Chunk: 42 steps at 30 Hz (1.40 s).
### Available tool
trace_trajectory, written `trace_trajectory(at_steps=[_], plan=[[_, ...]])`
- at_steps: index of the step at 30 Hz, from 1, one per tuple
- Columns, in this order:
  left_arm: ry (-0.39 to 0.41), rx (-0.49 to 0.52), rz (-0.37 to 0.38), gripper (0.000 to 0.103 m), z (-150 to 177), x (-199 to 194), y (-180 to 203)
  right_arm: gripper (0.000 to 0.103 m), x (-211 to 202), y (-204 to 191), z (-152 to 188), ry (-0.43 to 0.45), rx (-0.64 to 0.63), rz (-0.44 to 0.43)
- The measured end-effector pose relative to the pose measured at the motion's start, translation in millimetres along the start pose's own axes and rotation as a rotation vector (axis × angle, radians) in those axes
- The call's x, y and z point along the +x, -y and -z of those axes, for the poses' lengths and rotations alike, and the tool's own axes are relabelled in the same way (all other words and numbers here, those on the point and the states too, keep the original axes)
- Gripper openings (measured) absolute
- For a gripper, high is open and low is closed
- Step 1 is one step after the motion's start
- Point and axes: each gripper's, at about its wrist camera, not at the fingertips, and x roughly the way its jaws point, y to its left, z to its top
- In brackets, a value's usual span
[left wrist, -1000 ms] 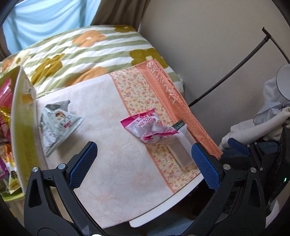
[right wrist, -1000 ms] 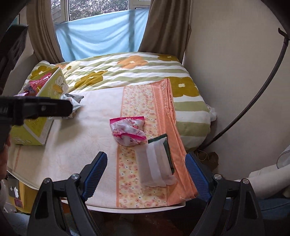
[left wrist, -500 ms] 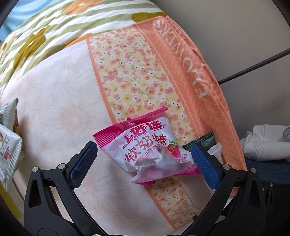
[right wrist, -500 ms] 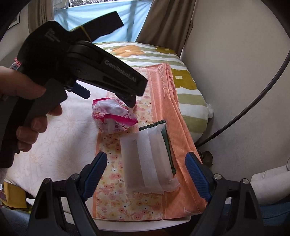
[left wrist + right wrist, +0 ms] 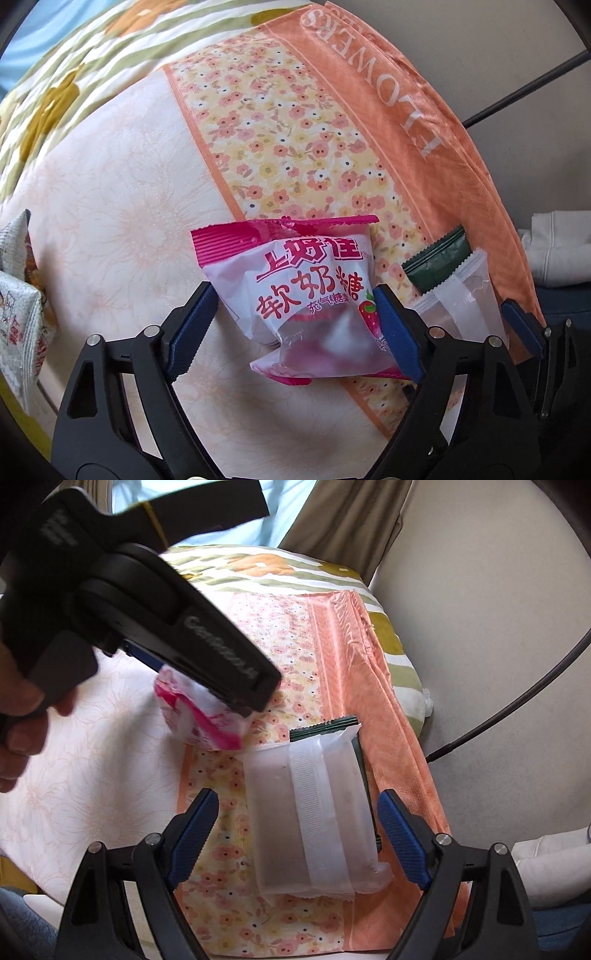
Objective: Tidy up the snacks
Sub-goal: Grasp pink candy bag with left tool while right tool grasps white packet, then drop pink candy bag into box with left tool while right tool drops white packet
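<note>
Left gripper point(image 5: 295, 317) has dropped, jaws closing onto the pink candy bag point(image 5: 306, 295).

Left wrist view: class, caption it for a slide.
Left gripper closing around a pink candy packet on the floral cloth.

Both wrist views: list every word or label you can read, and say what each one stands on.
"上好佳", "软奶糖": pink candy packet.
"FLOWERS", seen upside down: orange cloth border.
Smaller line under "软奶糖": too small to be sure.
Raised lettering on the left tool's body: blurred.
Grey packet print: unreadable.
</note>
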Motion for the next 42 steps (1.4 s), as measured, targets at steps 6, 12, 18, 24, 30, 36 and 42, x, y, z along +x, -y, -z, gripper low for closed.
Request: trace_trajectory(at_steps=[6,12,18,24,30,36,42], plan=[[0.018,0.102,-0.056,0.058,14,-6,13,0.081,6,-6,-1,-0.019,-0.020,0.024],[0.031,0.079,-0.019,0.052,13,-9,0,0.078,8,-9,2,-0.036,-0.039,0.049],[0.035,0.037,-0.008,0.051,19,-12,-8,0.063,7,-13,8,-0.040,-0.039,0.036],[0.055,0.007,0.005,0.050,29,-22,-11,0.060,1,-7,9,-0.035,0.000,-0.016],[0.111,-0.032,0.009,0.050,37,-51,-12,0.060,-16,-2,4,0.014,0.035,-0.045],[0.218,-0.102,0.006,0.050,48,-102,-20,0.059,-44,5,-16,0.088,0.050,-0.101],[0.352,-0.219,-0.017,0.050,70,-167,-40,0.059,-79,-5,-47,0.172,-0.013,-0.173]])
